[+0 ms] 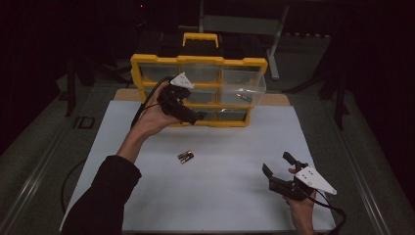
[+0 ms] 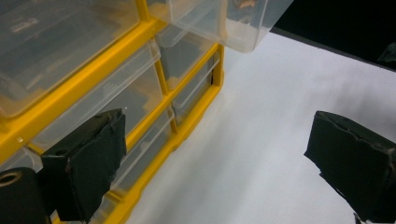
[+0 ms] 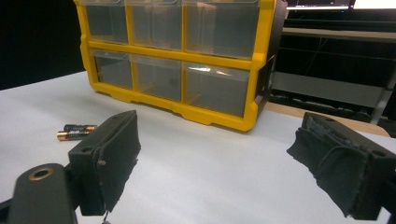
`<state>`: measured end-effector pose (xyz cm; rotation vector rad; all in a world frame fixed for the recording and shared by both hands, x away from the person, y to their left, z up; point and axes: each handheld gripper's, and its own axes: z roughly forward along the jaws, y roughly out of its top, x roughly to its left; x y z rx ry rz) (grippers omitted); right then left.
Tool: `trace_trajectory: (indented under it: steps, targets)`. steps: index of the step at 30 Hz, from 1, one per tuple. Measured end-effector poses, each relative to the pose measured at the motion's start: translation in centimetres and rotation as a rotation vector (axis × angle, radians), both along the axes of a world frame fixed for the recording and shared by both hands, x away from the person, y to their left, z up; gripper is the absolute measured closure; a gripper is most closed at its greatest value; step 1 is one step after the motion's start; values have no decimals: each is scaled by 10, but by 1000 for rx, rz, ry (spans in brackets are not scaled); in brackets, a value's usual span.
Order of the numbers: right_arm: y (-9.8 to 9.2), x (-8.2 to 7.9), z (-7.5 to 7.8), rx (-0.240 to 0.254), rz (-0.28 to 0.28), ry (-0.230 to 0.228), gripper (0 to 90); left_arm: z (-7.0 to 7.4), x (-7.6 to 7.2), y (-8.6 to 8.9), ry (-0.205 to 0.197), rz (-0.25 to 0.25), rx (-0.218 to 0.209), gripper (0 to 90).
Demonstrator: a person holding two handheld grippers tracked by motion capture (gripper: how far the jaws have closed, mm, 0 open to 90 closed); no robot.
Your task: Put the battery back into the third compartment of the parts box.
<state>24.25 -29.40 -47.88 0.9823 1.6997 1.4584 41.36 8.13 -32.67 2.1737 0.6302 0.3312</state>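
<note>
Two batteries lie side by side, touching, mid-mat, 10 o'clock of right gripper, well apart from it; jaws wide, empty. Left gripper wide, empty, at drawer cabinet. Judged: light, rigid, smooth, roll-prone; pinch one across mid-barrel

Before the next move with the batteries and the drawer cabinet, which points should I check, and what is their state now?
1. Top right drawer pulled out: ok.
2. Batteries lying free on the white table, two side by side: ok.
3. Left gripper open, holding nothing, close to the yellow cabinet: ok.
4. Right gripper open, holding nothing: ok.
5. Room left in the open drawer: cannot tell; one small item lies inside.
</note>
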Motion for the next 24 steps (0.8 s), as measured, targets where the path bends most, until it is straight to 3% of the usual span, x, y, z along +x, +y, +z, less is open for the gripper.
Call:
trace_trajectory:
  steps: [24]
  targets:
    - [0, 0, 0, -1, 2, -1, 129, -21, -3, 10, 36, 9, 37, 40]
